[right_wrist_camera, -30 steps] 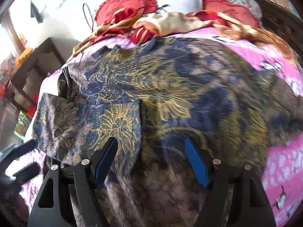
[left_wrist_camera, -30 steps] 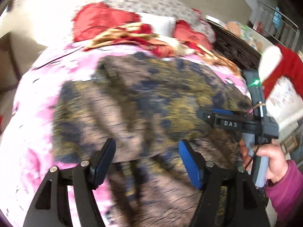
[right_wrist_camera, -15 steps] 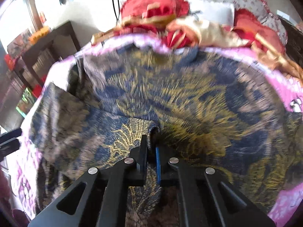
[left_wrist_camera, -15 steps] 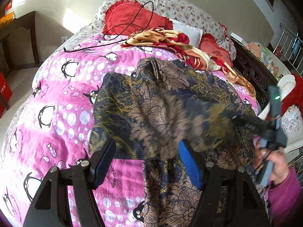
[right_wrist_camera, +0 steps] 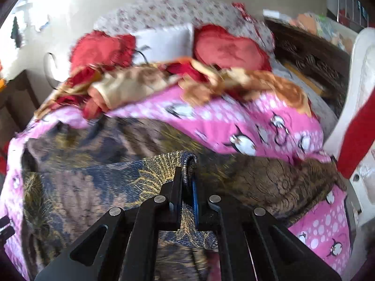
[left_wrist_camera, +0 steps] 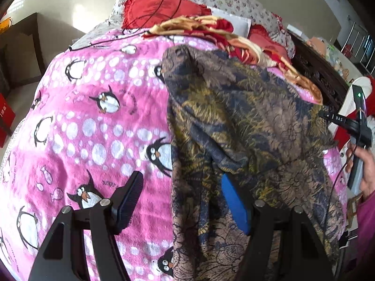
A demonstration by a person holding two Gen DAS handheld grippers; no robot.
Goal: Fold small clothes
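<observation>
Crumpled navy-gold patterned garment (left_wrist_camera: 236, 126), apparently half-folded.

Pink penguin blanket (left_wrist_camera: 93, 121); navy-gold, seemingly floral garment (left_wrist_camera: 246, 121).

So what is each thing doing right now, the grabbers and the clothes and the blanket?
Right gripper: shut on a fold of the patterned garment's edge.
Left gripper: open, holding nothing.
Patterned garment: partly lifted and draped over itself, not yet folded flat.
Penguin blanket: spread flat over the bed.
Red and gold cloth: crumpled in a heap near the pillows.
Black cable: lying loose across the blanket's far end.
</observation>
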